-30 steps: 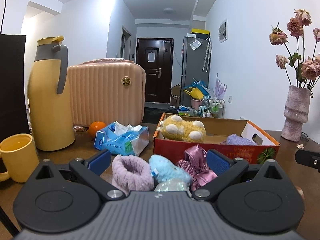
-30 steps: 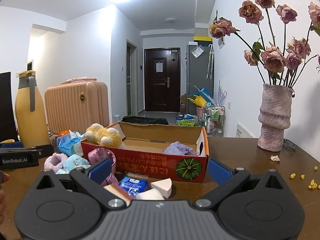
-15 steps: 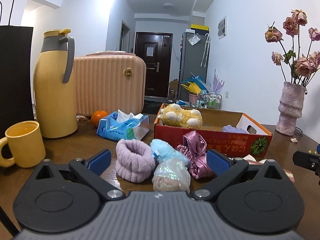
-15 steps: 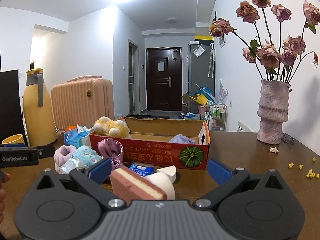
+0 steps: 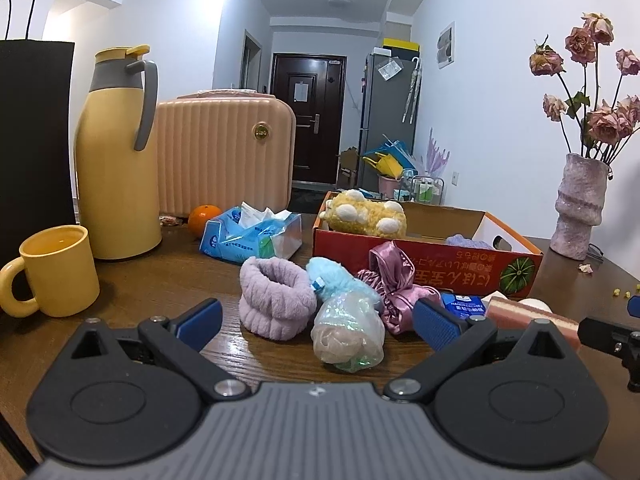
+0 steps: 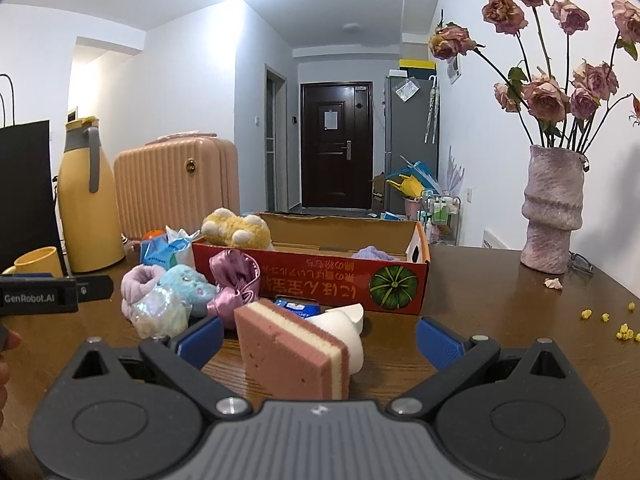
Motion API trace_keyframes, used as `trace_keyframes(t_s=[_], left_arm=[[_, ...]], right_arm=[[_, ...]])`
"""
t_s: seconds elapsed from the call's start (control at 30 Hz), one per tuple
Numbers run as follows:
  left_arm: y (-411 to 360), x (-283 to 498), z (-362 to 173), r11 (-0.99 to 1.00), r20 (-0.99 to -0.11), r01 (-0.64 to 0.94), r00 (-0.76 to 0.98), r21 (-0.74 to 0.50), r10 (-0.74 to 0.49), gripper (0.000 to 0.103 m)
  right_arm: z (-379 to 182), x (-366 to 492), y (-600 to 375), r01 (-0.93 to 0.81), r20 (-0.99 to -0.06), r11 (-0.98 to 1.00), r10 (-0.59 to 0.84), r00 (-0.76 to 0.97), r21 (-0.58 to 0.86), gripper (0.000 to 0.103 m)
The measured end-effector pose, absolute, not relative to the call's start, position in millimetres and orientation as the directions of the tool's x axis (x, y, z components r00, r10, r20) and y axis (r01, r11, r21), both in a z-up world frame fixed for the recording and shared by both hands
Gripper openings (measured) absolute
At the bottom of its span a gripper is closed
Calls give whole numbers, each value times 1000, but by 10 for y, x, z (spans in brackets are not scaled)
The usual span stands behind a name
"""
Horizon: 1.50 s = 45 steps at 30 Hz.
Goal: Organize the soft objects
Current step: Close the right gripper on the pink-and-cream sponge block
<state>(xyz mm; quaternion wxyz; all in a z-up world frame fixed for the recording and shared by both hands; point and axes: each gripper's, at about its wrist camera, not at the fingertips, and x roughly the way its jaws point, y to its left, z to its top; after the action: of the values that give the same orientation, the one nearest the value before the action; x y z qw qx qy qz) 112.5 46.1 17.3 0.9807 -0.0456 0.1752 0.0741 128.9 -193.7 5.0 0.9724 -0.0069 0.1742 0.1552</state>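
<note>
My left gripper [image 5: 318, 320] is open and empty, just short of a pile on the table: a lilac fluffy band [image 5: 274, 296], a light blue plush [image 5: 332, 278], an iridescent bagged puff [image 5: 347, 330] and a pink satin scrunchie [image 5: 394, 280]. My right gripper [image 6: 320, 338] is open, with a pink and cream sponge [image 6: 294, 354] and a white sponge [image 6: 344, 334] standing between its fingers, untouched. Behind them is a red cardboard box [image 6: 320, 284] holding a yellow plush [image 6: 236, 230] and a lilac cloth [image 6: 376, 253].
A yellow mug [image 5: 60, 270], yellow thermos [image 5: 118, 160], pink case [image 5: 224, 152], orange [image 5: 202, 216] and blue tissue pack [image 5: 256, 236] stand at the left. A vase of dried roses [image 6: 554, 208] stands at the right. A small blue packet [image 6: 296, 306] lies before the box.
Both grippers have pulled back and risen from the table; the pile and the sponges now show fuller and nearer between the open fingers. Nothing was grasped.
</note>
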Motion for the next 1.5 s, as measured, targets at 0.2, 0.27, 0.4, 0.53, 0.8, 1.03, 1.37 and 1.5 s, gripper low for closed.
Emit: trace_keyframes(t_s=[0.2, 0.27, 0.4, 0.53, 0.8, 1.03, 1.37, 1.5], left_arm=[[478, 1117, 155, 985, -364, -160, 923, -66, 126, 103], [481, 1128, 147, 985, -371, -161, 920, -65, 126, 103], [487, 1139, 134, 984, -380, -164, 916, -63, 128, 103], [500, 1143, 130, 984, -380, -167, 916, -68, 129, 103], [596, 1200, 118, 977, -398, -194, 906, -85, 145, 103], [685, 1206, 120, 974, -400, -209, 903, -87, 158, 103], [789, 1220, 116, 971, -411, -214, 899, -104, 154, 103], [779, 1228, 107, 972, -413, -214, 897, -99, 156, 103]], right_arm=[[21, 1298, -1927, -303, -357, 952, 297, 886, 41, 103], [14, 1311, -1925, -305, -363, 952, 298, 883, 41, 103], [-15, 1363, -1909, -314, -384, 948, 307, 871, 46, 103], [-67, 1427, -1845, -326, -408, 944, 315, 857, 45, 103], [-158, 1592, -1596, -308, -436, 951, 277, 856, -1, 103], [-216, 1816, -1377, -213, -492, 976, 201, 847, 31, 103], [-368, 2199, -1357, -144, -580, 987, 154, 800, 64, 103], [-393, 2267, -1369, -146, -593, 987, 156, 790, 65, 90]])
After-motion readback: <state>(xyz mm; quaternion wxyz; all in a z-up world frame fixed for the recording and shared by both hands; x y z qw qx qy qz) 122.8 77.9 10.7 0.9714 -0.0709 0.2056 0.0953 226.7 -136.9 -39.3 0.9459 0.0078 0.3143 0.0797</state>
